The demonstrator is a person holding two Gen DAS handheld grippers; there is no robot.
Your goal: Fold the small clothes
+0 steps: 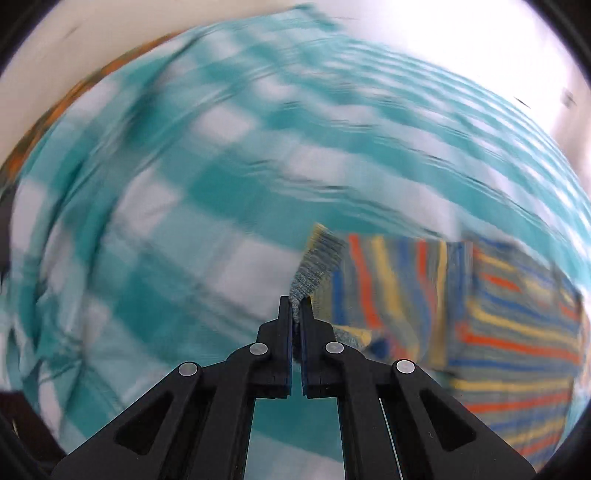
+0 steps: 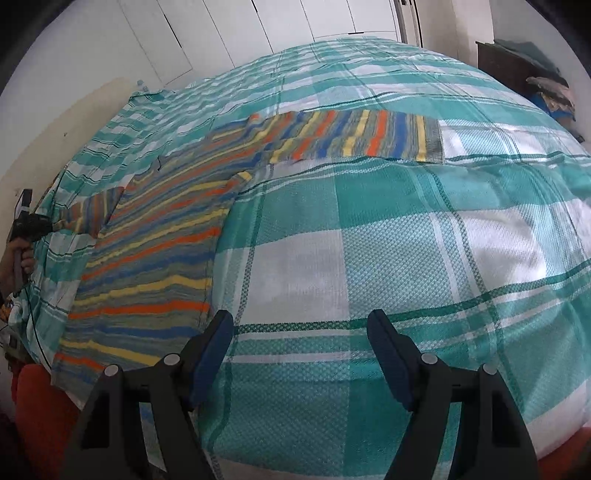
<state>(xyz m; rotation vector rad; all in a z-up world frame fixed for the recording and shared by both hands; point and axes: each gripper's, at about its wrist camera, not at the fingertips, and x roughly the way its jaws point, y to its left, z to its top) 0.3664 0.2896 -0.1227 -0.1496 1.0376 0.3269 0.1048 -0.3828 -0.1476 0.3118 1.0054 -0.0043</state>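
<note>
While its two black jaws stand pressed together, the left gripper (image 1: 296, 303) pinches the grey ribbed cuff (image 1: 317, 266) of a striped knit sweater (image 1: 509, 332), the knit rising in a narrow fold from between the tips. Beyond the cuff, the sleeve runs to the right into the body of the garment, banded in orange, yellow, blue and grey, which lies on a teal-and-white checked bedspread (image 1: 155, 206); everything in this left wrist view apart from the gripper is smeared by motion blur. By contrast, the right gripper (image 2: 301, 328) has its jaws set wide apart with nothing between them, the blue-padded fingers (image 2: 212, 347) poised above bare checked cloth just beside the sweater's lower edge. Seen from the right wrist, the sweater (image 2: 155, 266) is spread flat over the left part of the bedspread (image 2: 388, 236), its hem toward the camera and one sleeve (image 2: 354, 136) stretched straight out across the bed, ending in a grey cuff. The opposite sleeve (image 2: 92, 210) angles off to the far left, where the left gripper (image 2: 31, 221) grips its end and a hand (image 2: 22, 258) holds that tool's handle. White cupboard doors (image 2: 258, 26) stand behind the bed, and a dark piece of furniture (image 2: 509, 62) bearing piled cloth stands at upper right.
</note>
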